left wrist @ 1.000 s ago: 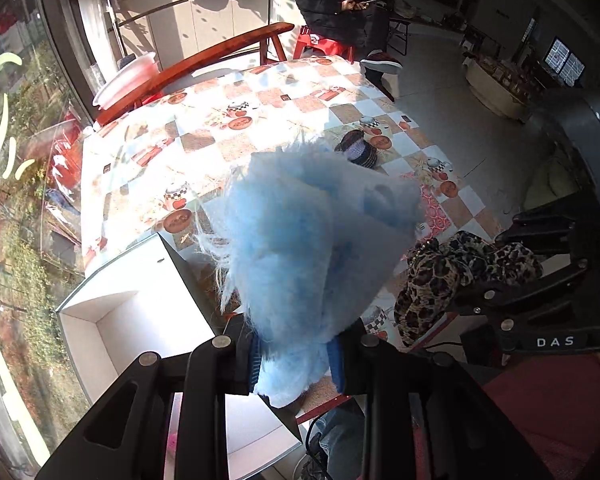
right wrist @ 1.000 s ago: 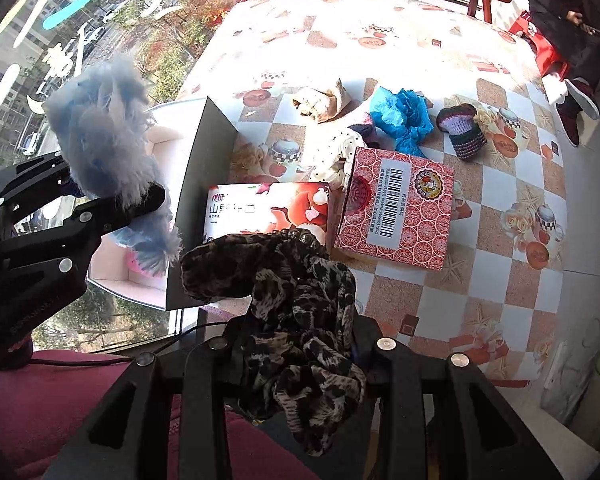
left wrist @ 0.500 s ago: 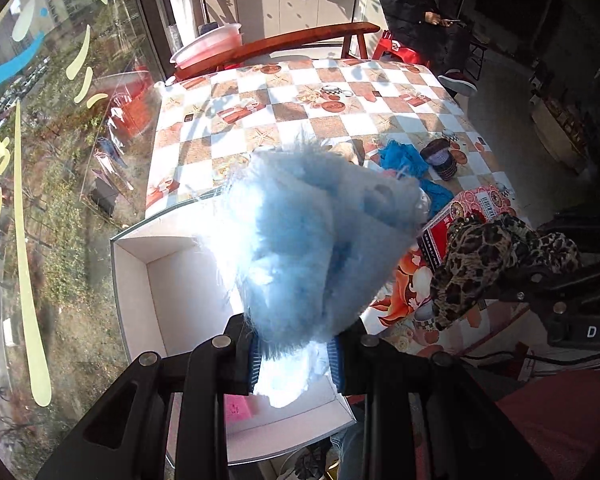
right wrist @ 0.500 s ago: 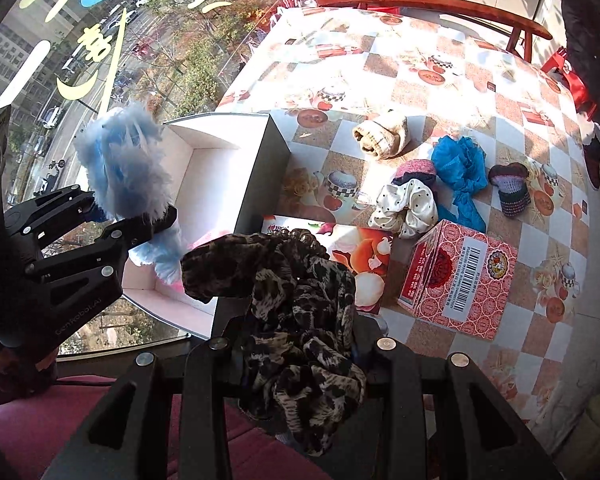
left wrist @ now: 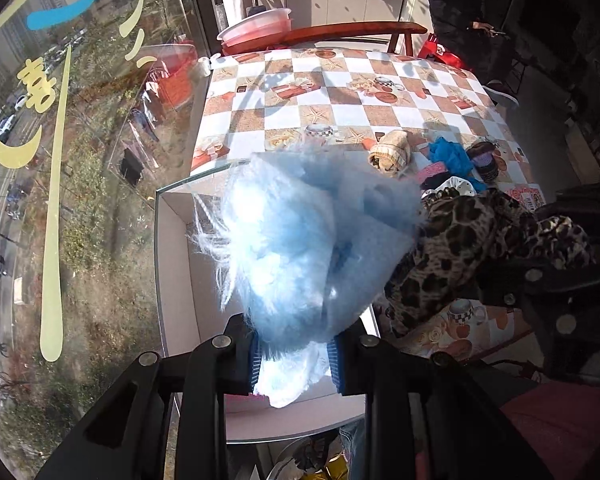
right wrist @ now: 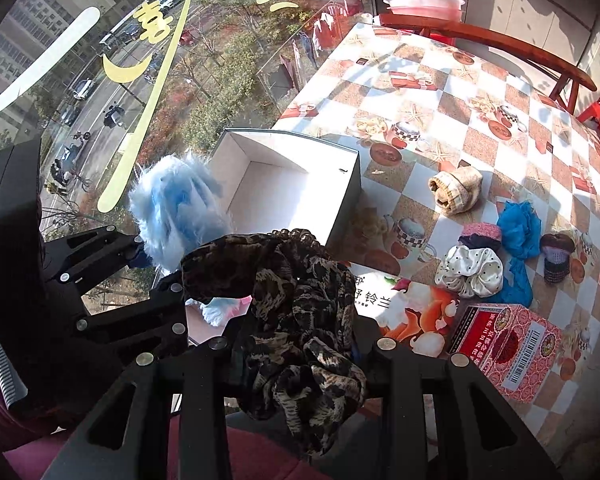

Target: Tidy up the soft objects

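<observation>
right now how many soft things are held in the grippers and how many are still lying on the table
held in grippers: 2, the blue fluffy one in the left gripper and the leopard scrunchie in the right gripper
lying on the table: 5, beige, pink, white dotted, blue, purple
total: 7

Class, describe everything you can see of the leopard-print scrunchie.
The leopard-print scrunchie is a gathered ring of thin, silky-looking fabric, tan and brown with black spots. It is crumpled, pinched between the jaws of the right gripper, loose folds hanging below and bunching above them. It is held in the air beside the open white box, next to the fluffy blue scrunchie.
</observation>
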The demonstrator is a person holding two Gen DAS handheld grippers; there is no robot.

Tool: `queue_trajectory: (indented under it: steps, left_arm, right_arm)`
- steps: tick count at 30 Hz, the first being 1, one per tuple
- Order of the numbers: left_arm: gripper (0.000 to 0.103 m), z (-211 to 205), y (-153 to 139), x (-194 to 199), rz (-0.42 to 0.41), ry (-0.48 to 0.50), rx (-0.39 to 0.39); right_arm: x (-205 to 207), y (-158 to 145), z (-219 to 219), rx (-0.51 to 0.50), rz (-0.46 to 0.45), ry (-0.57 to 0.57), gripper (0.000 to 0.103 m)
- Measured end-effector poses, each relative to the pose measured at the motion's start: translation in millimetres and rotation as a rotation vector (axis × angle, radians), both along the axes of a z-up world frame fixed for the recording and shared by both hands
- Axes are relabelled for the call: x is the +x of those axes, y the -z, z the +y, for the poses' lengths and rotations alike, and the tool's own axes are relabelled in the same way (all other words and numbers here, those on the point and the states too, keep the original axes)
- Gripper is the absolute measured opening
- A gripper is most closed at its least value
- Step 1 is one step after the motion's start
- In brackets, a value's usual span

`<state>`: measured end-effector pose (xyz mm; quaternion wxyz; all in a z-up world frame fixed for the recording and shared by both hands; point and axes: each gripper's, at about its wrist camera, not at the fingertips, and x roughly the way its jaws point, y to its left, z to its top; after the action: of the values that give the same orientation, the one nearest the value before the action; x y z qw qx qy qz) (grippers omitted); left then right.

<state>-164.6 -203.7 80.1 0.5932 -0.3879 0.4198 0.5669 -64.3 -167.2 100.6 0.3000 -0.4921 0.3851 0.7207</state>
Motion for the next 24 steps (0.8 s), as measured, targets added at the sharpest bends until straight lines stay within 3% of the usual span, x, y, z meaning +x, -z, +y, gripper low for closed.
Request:
queue_trajectory:
  steps: [4,24]
  left_arm:
    - [0.029,-4.0,6.1,-6.8,0.018,-0.015,-0.021]
    - [0.029,-9.5,4.9,-14.5,0.018,-0.059,-0.001]
  right_arm:
    - [-3.1,11.8,2.7,-0.054,0.000,0.008,0.036]
    - [-14.1,11.1,2.0,-0.055,-0.007,-0.030,0.036]
